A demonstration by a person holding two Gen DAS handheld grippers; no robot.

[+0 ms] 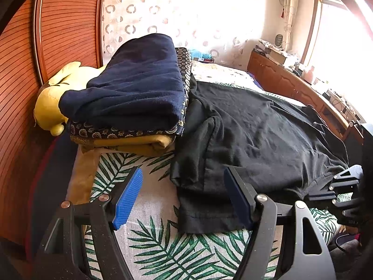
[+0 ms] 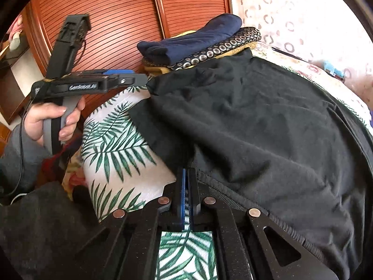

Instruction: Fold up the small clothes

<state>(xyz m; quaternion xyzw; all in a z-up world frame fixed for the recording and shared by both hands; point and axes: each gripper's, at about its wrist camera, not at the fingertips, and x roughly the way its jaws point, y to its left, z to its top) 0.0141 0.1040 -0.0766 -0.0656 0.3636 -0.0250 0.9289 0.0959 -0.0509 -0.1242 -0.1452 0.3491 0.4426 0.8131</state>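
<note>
A palm-leaf printed sheet point(image 1: 149, 212) covers the bed, its green fronds on a pale ground. Behind the bed stands a reddish wooden slatted wardrobe point(image 1: 67, 21), its ribbed doors divided by vertical frames. A yellow plush toy point(image 1: 50, 98) lies against the wardrobe at the bed's far corner. A pale curtain with ring patterns point(image 1: 167, 11) hangs along the far wall, brightly backlit. On the right, a wooden sideboard point(image 1: 289, 79) runs beneath a sunlit window point(image 1: 335, 30), its top cluttered with boxes and small items too blurred to identify.
</note>
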